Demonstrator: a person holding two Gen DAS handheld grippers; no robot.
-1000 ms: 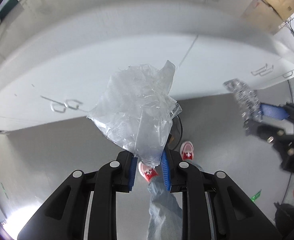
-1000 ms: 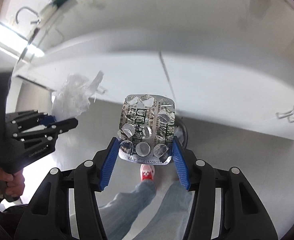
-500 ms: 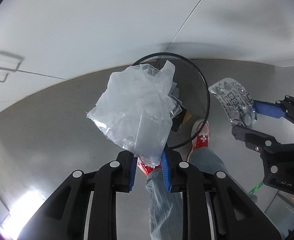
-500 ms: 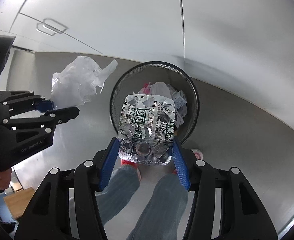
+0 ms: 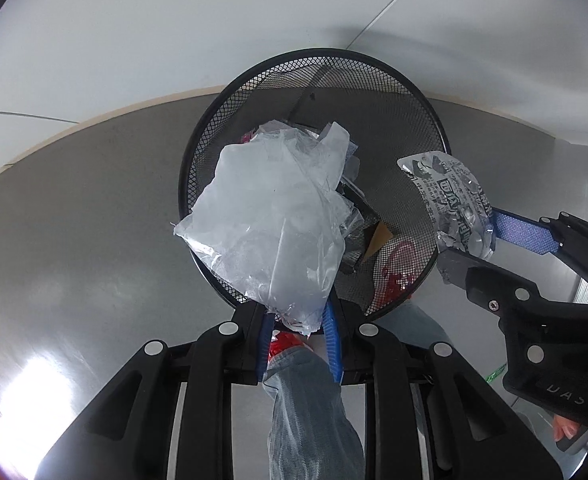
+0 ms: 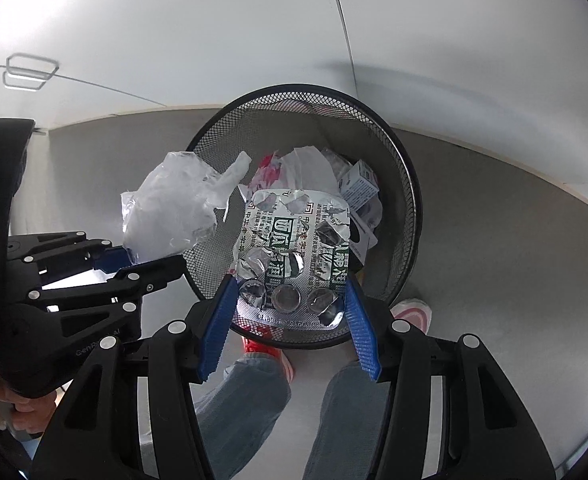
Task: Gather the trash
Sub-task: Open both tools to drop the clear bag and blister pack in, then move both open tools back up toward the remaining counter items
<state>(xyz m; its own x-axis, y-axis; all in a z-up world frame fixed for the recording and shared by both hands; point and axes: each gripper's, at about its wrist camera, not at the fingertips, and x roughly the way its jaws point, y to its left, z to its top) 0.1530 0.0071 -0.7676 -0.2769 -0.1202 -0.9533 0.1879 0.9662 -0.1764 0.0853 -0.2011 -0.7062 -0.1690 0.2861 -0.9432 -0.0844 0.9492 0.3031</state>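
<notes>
My left gripper is shut on a crumpled clear plastic bag and holds it over the left part of a black mesh waste bin. My right gripper is shut on a silver pill blister pack and holds it above the bin. The bin holds paper, wrappers and a small box. The blister pack and right gripper show at the right of the left wrist view. The bag and left gripper show at the left of the right wrist view.
The bin stands on a grey floor against white cabinet doors with metal handles. The person's jeans legs and red-and-white shoes are just in front of the bin.
Both grippers have tilted down and moved closer to the bin, from the cabinet fronts to right above its opening. Both keep their hold on the bag and the blister pack.
</notes>
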